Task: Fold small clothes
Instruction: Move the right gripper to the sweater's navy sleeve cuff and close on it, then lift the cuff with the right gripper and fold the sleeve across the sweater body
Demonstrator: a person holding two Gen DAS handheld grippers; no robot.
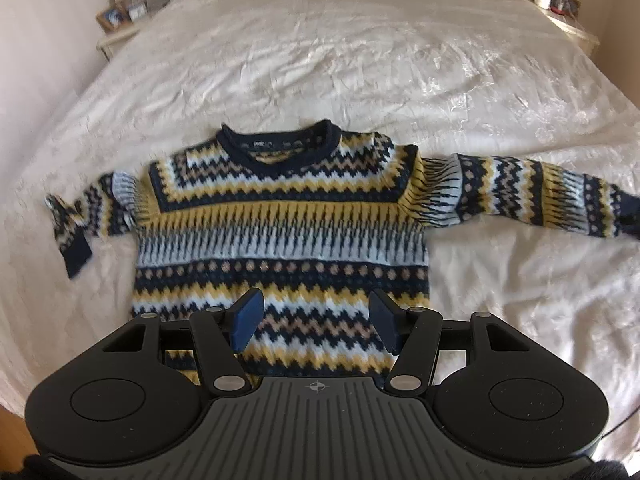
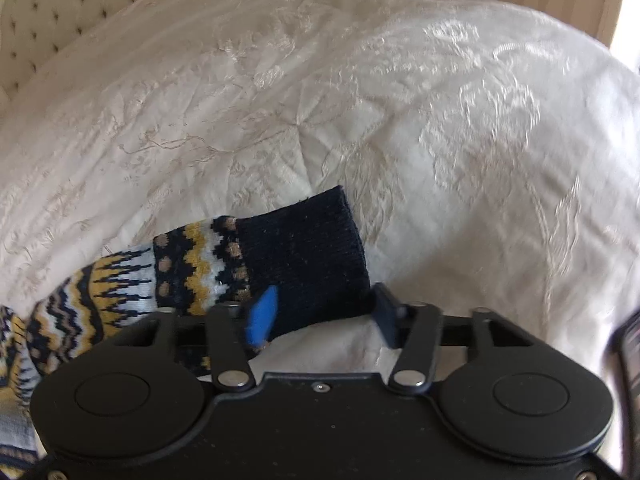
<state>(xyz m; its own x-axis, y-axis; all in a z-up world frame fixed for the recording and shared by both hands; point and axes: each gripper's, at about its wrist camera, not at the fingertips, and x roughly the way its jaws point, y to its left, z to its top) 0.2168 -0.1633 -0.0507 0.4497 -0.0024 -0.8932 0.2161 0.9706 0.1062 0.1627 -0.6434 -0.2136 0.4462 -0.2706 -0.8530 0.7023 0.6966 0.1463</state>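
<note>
- Left wrist view: a patterned knit sweater [image 1: 280,216] (navy, yellow, pale blue, tan bands) lies flat, front up, on a cream embossed bedspread [image 1: 360,60], collar pointing away from the camera.
- Both sleeves are spread out sideways; the one on the picture's left bends down at the cuff, the one on the right runs nearly straight to the frame edge.
- Left gripper [image 1: 316,322] hangs above the sweater's lower hem area, jaws apart, nothing between the blue pads; released, not touching the knit as far as can be seen.
- Two bedside tables with lamps sit at the far corners (small items on them too blurred to name).
- Right wrist view: right gripper [image 2: 324,316] sits at the navy cuff [image 2: 304,256] of one sleeve, which lies on the bedspread.
- The jaws flank the cuff's near edge, the left pad blurred. Whether the pads press the fabric cannot be told.
- A tufted headboard [image 2: 36,8] shows at upper left.
</note>
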